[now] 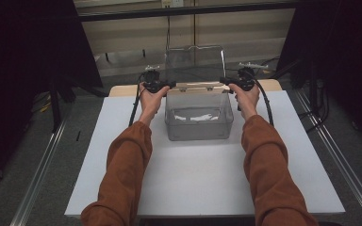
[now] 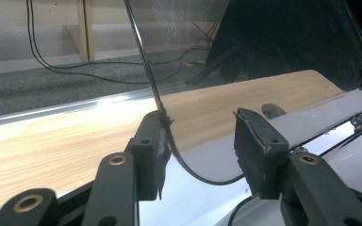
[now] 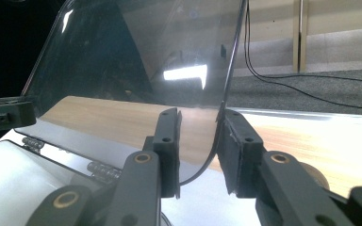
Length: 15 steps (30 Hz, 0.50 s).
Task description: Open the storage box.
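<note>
A clear plastic box [image 1: 199,123] stands on the white board [image 1: 198,179], its hinged clear lid [image 1: 195,63] raised upright at the back. My left gripper [image 1: 169,85] is at the lid's lower left corner. In the left gripper view the gripper [image 2: 201,136] is open around the lid [image 2: 245,42]; the rounded edge touches one jaw and the other stands well apart. My right gripper [image 1: 224,81] is at the lid's lower right corner. There the gripper [image 3: 200,136] is open too, with the edge of the lid [image 3: 146,47] lying against one jaw.
The white board rests on a wooden tabletop [image 1: 122,89] that shows behind the box. Lid hinges [image 3: 101,169] run along the box's back rim. Black cables [image 1: 134,106] trail from both grippers. Metal rails [image 1: 42,165] flank the table on the floor.
</note>
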Motion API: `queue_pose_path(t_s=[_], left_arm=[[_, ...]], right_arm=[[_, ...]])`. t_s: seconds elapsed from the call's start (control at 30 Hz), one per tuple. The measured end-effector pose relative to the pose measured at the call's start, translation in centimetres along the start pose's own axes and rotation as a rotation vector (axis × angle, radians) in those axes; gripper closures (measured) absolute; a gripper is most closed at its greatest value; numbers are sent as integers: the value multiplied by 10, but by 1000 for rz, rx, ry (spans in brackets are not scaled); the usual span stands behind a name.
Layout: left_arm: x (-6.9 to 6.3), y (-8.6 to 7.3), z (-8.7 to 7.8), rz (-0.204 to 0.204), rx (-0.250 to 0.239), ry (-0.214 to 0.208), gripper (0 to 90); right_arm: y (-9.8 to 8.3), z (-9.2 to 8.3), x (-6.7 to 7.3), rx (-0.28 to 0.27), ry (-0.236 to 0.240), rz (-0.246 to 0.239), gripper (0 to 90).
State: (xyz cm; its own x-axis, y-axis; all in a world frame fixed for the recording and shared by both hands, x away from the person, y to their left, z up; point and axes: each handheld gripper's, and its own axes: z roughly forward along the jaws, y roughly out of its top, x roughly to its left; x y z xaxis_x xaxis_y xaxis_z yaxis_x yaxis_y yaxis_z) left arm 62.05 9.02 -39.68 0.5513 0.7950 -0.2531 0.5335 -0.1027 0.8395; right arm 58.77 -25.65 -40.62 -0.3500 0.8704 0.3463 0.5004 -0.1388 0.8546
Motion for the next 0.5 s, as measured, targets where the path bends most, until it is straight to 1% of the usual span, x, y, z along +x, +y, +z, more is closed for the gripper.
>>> queue_pose_path(t_s=[0.13, 0.2, 0.23, 0.3, 0.37, 0.43, 0.5], left_arm=[[0, 1, 0, 1, 10, 7, 545], [-1, 0, 1, 10, 11, 18, 537], [-1, 0, 1, 1, 14, 13, 533], [1, 0, 1, -15, 24, 6, 532], [1, 1, 1, -28, 34, 9, 527], [1, 1, 1, -28, 45, 15, 520], [1, 0, 2, -19, 42, 16, 512]], right_arm=[[0, 0, 1, 6, -7, 7, 693], [0, 1, 0, 9, -7, 17, 690], [0, 1, 0, 10, -6, 20, 687], [-1, 2, -1, 17, -5, 38, 682], [-1, 3, 0, 21, -10, 58, 676], [-3, 4, 0, 24, -15, 85, 669], [-3, 5, -1, 23, -14, 94, 667]])
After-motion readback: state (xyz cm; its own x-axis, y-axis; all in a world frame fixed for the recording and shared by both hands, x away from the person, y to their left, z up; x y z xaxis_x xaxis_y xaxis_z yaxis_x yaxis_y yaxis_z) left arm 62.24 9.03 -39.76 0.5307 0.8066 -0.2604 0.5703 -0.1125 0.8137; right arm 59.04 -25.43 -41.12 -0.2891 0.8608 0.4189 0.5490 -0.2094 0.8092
